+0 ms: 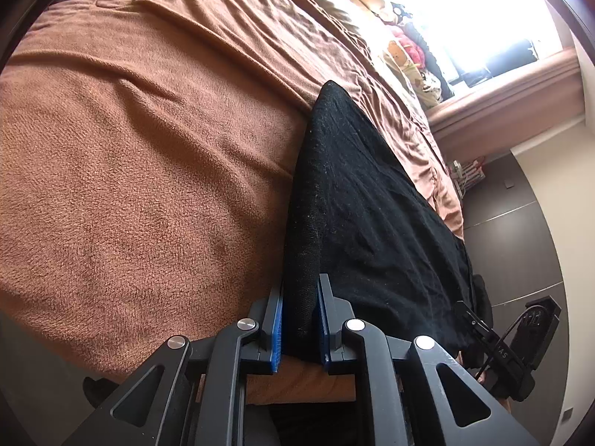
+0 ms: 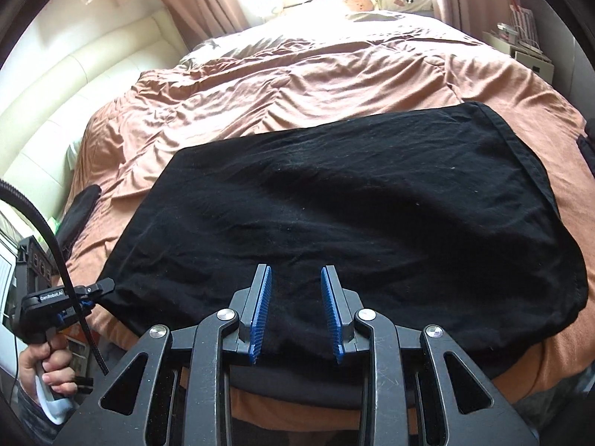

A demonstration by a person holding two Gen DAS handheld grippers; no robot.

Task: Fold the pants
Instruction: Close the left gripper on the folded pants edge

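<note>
Two grippers: left gripper clamps black pants corner; right gripper wide, above pants.

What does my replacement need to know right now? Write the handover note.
Left gripper: shut on a corner of the black pants, at their near left edge.
Right gripper: open, above the near edge, holding nothing.
Pants: spread across the brown blanket on the bed, seemingly already folded into a broad rectangle.
Left to do: probably grip the near edge with the right gripper too and fold the pants again.
</note>
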